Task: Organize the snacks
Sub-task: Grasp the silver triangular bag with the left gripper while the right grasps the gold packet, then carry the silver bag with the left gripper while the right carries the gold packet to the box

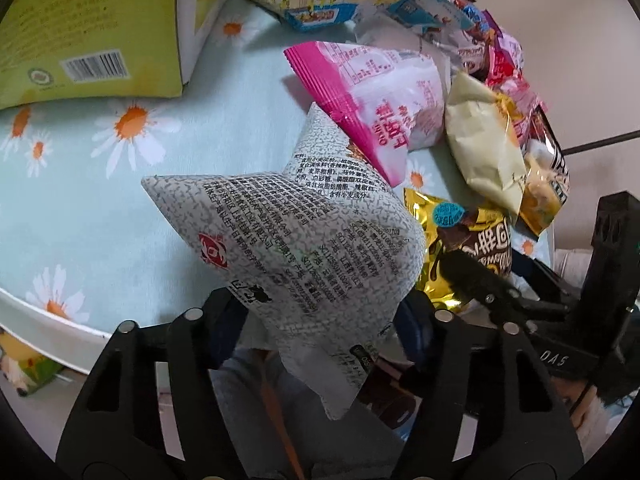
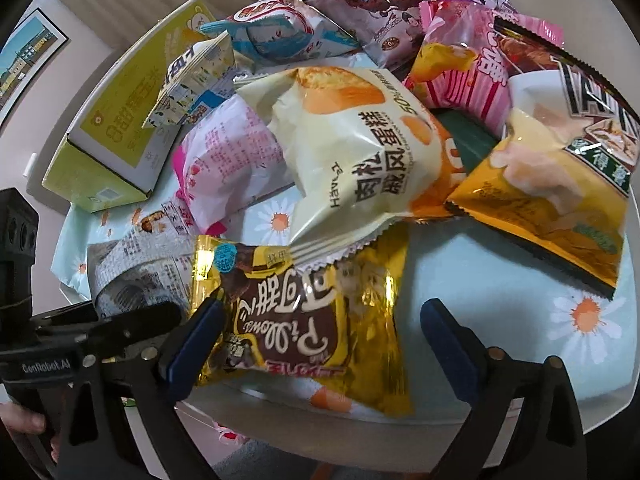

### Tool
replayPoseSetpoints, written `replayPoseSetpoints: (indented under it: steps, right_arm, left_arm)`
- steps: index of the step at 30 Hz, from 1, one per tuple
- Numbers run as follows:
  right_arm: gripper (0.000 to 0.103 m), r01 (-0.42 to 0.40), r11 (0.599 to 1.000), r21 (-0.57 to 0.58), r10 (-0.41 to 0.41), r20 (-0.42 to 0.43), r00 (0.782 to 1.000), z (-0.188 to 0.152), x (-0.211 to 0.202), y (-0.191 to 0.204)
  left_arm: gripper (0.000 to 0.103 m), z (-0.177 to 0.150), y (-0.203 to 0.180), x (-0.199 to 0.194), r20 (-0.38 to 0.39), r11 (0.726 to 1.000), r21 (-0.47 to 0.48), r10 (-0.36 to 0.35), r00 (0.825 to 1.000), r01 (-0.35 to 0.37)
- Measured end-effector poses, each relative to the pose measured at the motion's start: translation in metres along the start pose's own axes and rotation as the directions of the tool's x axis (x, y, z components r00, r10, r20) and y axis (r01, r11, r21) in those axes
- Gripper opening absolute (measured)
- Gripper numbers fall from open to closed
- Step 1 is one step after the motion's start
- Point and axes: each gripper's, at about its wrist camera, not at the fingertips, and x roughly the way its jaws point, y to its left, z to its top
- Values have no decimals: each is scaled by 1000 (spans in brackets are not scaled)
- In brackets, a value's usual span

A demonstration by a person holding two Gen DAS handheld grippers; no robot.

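Black fingers of the left gripper [image 1: 320, 320] pinch the lower end of a grey packet [image 1: 296, 236], printed all over with small dark text, which juts out past the fingertips over the daisy cloth [image 1: 100, 208] at the table's edge. Beyond it lies a pink-and-white packet [image 1: 384, 100], and up to the left a green box [image 1: 92, 28]. To its right the right gripper [image 2: 320, 320] stands with its jaws spread wide on either side of a gold packet [image 2: 308, 312]; the left blue pad [image 2: 192, 344] is just at the packet's edge, the right one stands clear of it, so nothing is gripped. A cream cake packet [image 2: 360, 152] overlaps the gold packet's far end. Further off, an orange packet [image 2: 548, 216] lies to the right, with pink [image 2: 476, 76] and blue-white packets [image 2: 276, 28] heaped behind.
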Motion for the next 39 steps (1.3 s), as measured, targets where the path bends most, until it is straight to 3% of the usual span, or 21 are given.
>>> replayPoseSetpoints:
  steps: [4,8,19,26,39]
  right_arm:
    - [91,0,1000,-17,1,7,1000,1,4,6]
    - [68,-30,999,-37,30,5,1000,3,9,22]
    - [46,-101,995,7,100,34,994,5,-5,12]
    - [40,-141,990,-1,141,36,989,-3,-21,7]
    - [40,-221,968,-119,231,72,970,11,-59,54]
  left_arm:
    - [53,4,2,-1,18,1000,-1,-1,1000,1]
    - [49,5,4,-3,39,1000,-1,10,999,-10]
    - [43,-2,29,-32,107,998,-47,37,994,-32]
    - [42,-12,37,-54,166,995,-85,62,984,-48]
    - [42,-36,43,-124,292,984,-165,111,950,-64]
